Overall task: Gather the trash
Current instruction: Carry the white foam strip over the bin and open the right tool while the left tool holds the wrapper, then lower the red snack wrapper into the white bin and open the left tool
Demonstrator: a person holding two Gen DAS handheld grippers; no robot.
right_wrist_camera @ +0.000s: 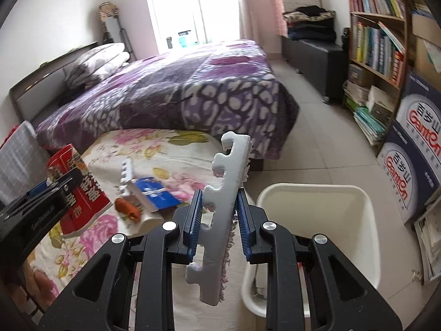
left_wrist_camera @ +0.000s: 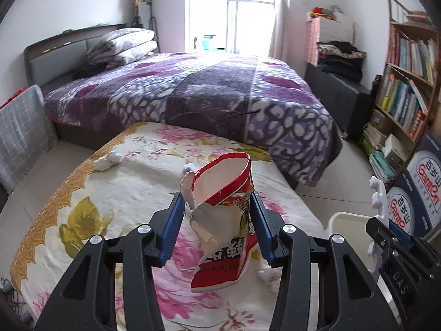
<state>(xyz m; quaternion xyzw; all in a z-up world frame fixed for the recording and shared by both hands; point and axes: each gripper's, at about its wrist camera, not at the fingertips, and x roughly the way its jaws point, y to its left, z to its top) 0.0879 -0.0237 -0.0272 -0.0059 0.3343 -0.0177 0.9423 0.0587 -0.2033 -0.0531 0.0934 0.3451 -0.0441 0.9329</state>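
left hand-held gripper pinches snack bag — right seemingly grips foam strip

We cannot read the torn snack bag's creased print, and the white bin shows only a sliver of rim behind the right gripper. The left gripper hides the bag's near side; the bin's floor sits below our view.

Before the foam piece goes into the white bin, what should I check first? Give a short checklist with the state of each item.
1. Right gripper shut on white foam strip: ok.
2. White bin open, with room inside: ok.
3. Strip over the bin mouth: not ok, it is left of the rim.
4. Left gripper grips red snack bag: ok.
5. Other trash on flowered cloth: not ok, some remains.
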